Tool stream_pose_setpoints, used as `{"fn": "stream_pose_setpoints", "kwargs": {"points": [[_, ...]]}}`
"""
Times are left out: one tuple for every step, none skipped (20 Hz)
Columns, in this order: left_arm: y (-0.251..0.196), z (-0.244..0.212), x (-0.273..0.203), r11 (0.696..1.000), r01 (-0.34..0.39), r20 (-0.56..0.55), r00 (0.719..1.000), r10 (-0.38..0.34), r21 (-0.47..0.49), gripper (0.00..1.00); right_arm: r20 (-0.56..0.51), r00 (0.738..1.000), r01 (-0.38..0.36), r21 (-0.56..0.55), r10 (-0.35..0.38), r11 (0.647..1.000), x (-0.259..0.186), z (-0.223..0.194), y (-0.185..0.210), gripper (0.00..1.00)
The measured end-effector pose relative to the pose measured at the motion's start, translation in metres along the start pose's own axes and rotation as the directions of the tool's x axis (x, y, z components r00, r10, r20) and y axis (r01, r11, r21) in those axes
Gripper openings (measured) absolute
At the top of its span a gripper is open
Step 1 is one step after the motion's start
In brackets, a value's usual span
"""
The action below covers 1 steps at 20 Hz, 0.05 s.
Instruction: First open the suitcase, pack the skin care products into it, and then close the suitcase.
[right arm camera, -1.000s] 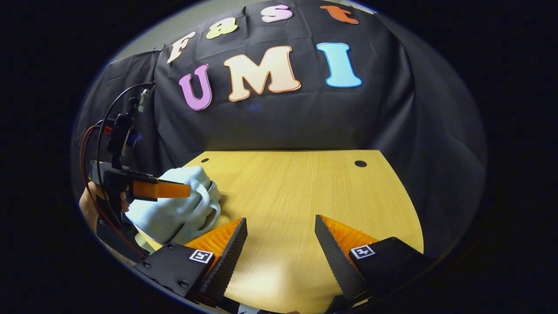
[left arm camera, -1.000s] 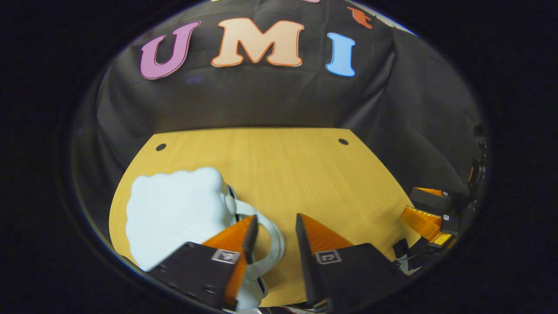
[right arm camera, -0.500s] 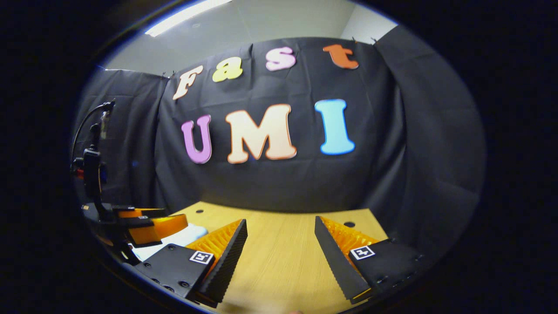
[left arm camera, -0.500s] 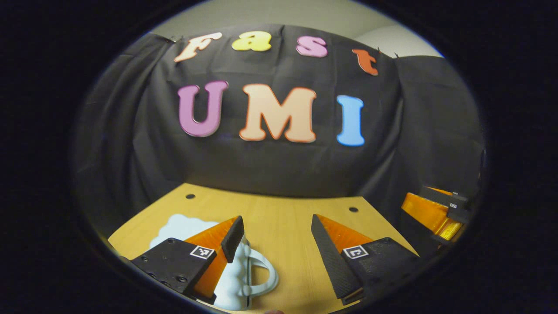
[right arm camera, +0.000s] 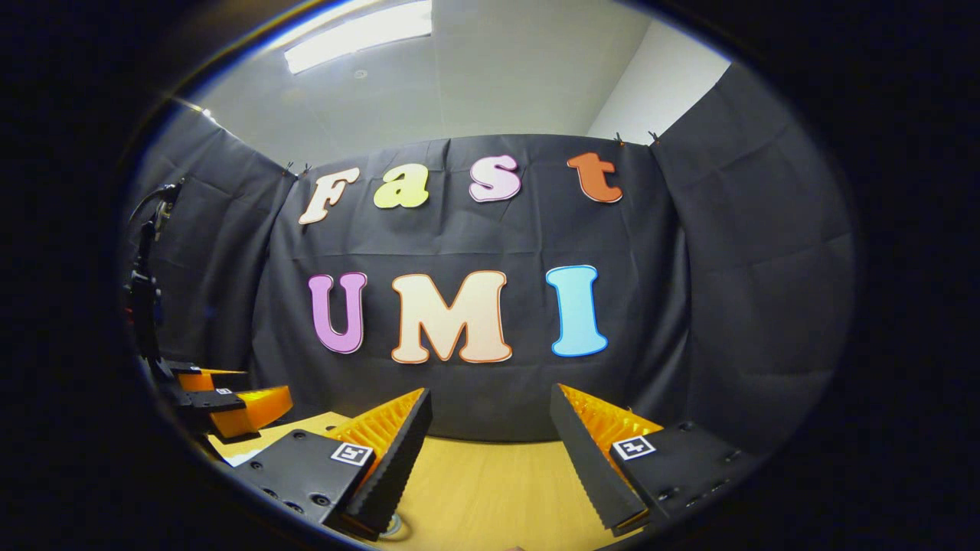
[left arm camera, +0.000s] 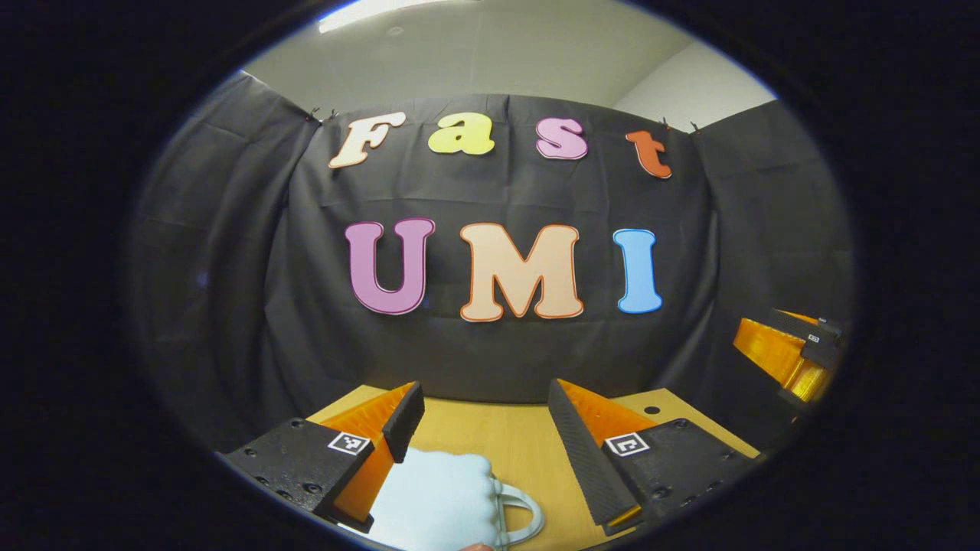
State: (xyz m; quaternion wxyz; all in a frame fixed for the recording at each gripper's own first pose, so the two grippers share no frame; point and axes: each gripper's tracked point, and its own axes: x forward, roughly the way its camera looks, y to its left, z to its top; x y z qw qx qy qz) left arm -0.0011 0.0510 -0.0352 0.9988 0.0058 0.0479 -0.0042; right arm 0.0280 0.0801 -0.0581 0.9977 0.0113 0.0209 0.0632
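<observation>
Both grippers ride level above a wooden table [left arm camera: 490, 436], aimed at the booth's back wall rather than down at the work, and that is the chief hazard: with so little of the table in sight, any reach toward the suitcase [left arm camera: 440, 497] would likely be made half-blind and could knock it along the wood or catch its handle [left arm camera: 524, 514] by accident. The pale, puffy case looks shut as far as can be seen, which suggests either that opening has not begun or that the job is done; the skin care products cannot be made out, so which it is cannot be told. The left gripper [left arm camera: 482, 428] holds its jaws wide apart with nothing between them. The suitcase lies on the table near its front edge, below and just ahead of that gripper, its bulk under the gap between the jaws and nearer the left one, its looped handle toward the right one; whether anything touches is not clear. The right gripper [right arm camera: 490, 436] also stands wide open and empty over bare wood toward the table's right side, with a small round shape, too dim to name, low between its jaws. A fumbled grab on the soft shell may slip.
</observation>
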Motion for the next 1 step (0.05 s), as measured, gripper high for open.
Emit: {"fn": "stream_pose_setpoints", "kwargs": {"points": [[0.0044,0.0002,-0.0008,1.000,0.001,0.002,1.000,-0.001,0.007,0.95,0.001,1.000,0.000,-0.011,0.000,1.000,-0.0010,0.0008,0.0043,0.97]]}}
